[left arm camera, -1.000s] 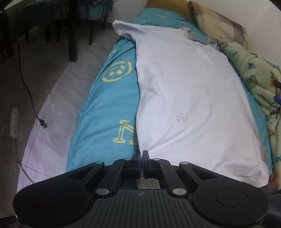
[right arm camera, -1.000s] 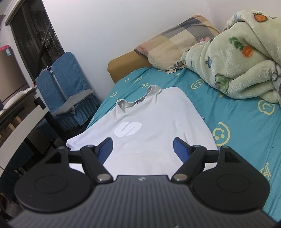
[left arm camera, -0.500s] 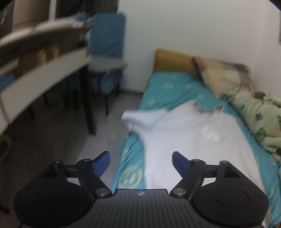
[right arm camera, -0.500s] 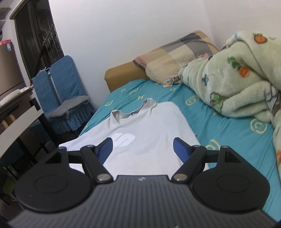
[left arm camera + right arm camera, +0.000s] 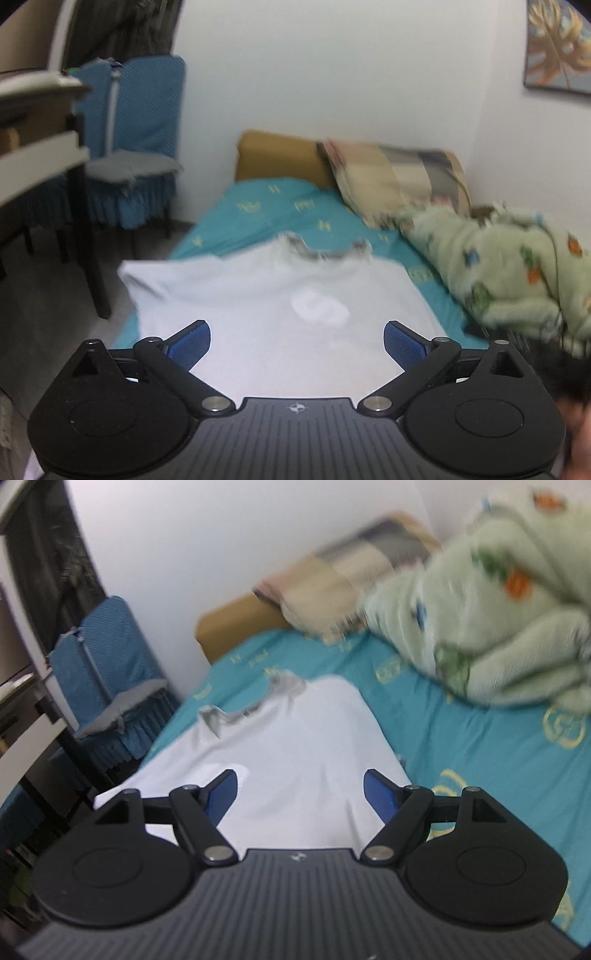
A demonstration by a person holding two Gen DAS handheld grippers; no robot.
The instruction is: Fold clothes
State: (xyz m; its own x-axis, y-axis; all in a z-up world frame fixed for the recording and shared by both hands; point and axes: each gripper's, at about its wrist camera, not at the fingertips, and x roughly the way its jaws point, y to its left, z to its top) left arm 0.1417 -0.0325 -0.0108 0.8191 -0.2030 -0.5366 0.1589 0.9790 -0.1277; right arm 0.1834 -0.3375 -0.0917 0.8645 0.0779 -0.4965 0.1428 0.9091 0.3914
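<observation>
Shirt (image 5: 266, 332), white, lies flat on the teal bedsheet (image 5: 258, 206), collar far. Left gripper (image 5: 297, 341) has just sprung wide, nothing between its pads; right gripper (image 5: 301, 794) gapes empty too. Best pinch a sleeve edge cleanly, single layer, then fold across.

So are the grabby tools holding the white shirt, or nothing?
Nothing. The left tool has just been opening, with nothing between its jaws, and the right tool is open too. The white shirt lies on the bed.
</observation>
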